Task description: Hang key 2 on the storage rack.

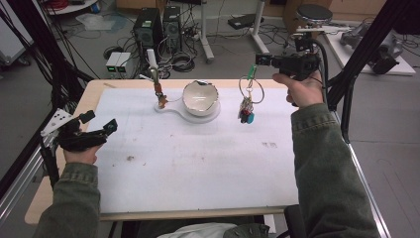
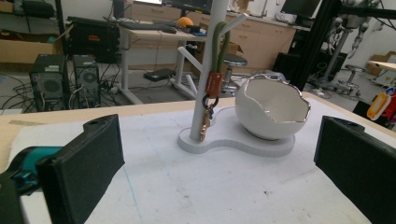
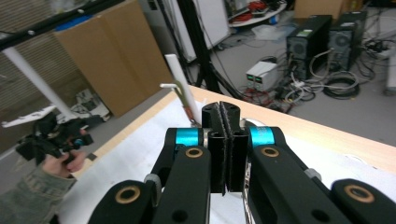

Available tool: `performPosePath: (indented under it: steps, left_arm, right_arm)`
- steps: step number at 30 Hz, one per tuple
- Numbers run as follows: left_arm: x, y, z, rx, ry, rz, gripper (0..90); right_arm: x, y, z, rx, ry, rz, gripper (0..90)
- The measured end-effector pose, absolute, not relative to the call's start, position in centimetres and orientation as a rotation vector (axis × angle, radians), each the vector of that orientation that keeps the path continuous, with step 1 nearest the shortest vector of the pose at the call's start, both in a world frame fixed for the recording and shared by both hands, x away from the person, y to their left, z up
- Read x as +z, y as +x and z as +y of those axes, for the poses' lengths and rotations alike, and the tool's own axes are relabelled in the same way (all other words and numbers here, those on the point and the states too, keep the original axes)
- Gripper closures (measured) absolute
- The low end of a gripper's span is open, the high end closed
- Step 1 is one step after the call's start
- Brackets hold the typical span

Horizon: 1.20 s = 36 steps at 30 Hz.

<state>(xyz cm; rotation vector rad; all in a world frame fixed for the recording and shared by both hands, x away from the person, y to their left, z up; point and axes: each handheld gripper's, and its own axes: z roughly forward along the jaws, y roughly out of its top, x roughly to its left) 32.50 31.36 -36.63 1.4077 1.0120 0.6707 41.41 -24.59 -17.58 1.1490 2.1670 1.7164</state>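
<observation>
Keys (image 1: 246, 111) hung in the air from the right gripper (image 1: 261, 60), a bunch on a metal ring with a green strap (image 1: 252, 72) at its top, and that strap ran up into the clenched jaws. In the high view the bunch dangled at about two o'clock from the middle of the white mat (image 1: 198, 163), just to the three o'clock side of the bowl (image 1: 200, 97) and apart from it. The right gripper view showed its two black jaws pressed flat together, pads meeting face to face; the strap pinched between them could not be made out from that angle.

The left gripper (image 1: 99, 130) sat at nine o'clock, near the table's left edge, held level in the person's left hand (image 1: 81, 153). Its jaws stood wide apart in the left gripper view, released, with nothing between them.

At twelve o'clock on the mat stood a white stand (image 2: 233, 144) with a branched post (image 2: 208, 70) and the cracked-egg bowl (image 2: 271, 109) on its base. A second keychain (image 2: 212, 86), on a green cord with an orange clip, hung from one branch of the post, its lower end reaching close to the base. The bowl stood at three o'clock of the post, just beside it.
</observation>
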Motion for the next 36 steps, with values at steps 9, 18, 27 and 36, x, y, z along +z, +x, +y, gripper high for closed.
performPosePath:
  steps: [9,18,27,36]
  left_arm:
    - [-34.8,33.2,30.1,0.647,1.432,0.96,1.7]
    - [-33.1,34.3,28.1,0.627,1.471,0.892,1.7]
    - [-32.6,35.0,27.1,0.588,1.471,0.873,1.7]
    - [-31.1,35.8,25.4,0.549,1.499,0.814,1.8]
  right_arm:
    - [-17.3,41.5,-23.1,1.742,1.109,2.196,90.0]
    - [-16.2,41.4,-20.9,1.764,1.031,2.244,90.0]
    - [-14.7,41.3,-18.3,1.8,0.945,2.291,90.0]
    - [-13.6,41.2,-15.5,1.831,0.853,2.354,90.0]
